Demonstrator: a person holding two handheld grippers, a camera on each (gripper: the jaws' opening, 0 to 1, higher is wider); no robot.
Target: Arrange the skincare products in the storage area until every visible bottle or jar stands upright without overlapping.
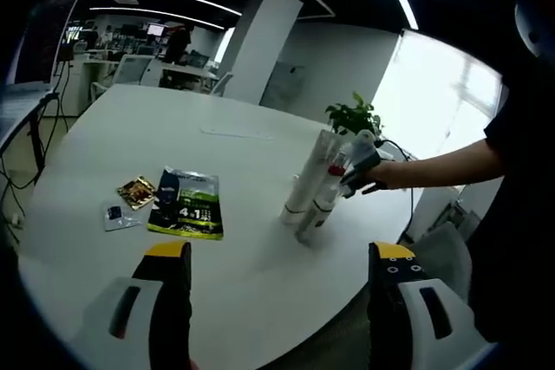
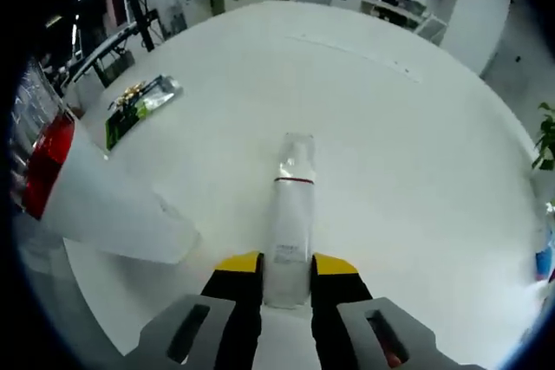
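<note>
In the right gripper view, my right gripper (image 2: 286, 264) is shut on one end of a clear bottle (image 2: 291, 205) with a thin red ring; the bottle points away over the white table (image 2: 390, 127). A fat white tube (image 2: 104, 205) with a red band lies close at the left. In the left gripper view, a tall white tube (image 1: 309, 178) stands near the table's right edge. A slimmer bottle (image 1: 319, 205) with a red mark leans beside it, and the right gripper (image 1: 354, 172) holds its top. My left gripper (image 1: 279, 253) is open low over the table, nothing between its fingers.
A green and black sachet (image 1: 185, 204), a gold packet (image 1: 136, 191) and a small clear packet (image 1: 117, 214) lie left of the bottles; the sachets (image 2: 139, 100) also show far left. A potted plant (image 1: 354, 116) stands behind. A person's arm (image 1: 434, 166) reaches in from the right.
</note>
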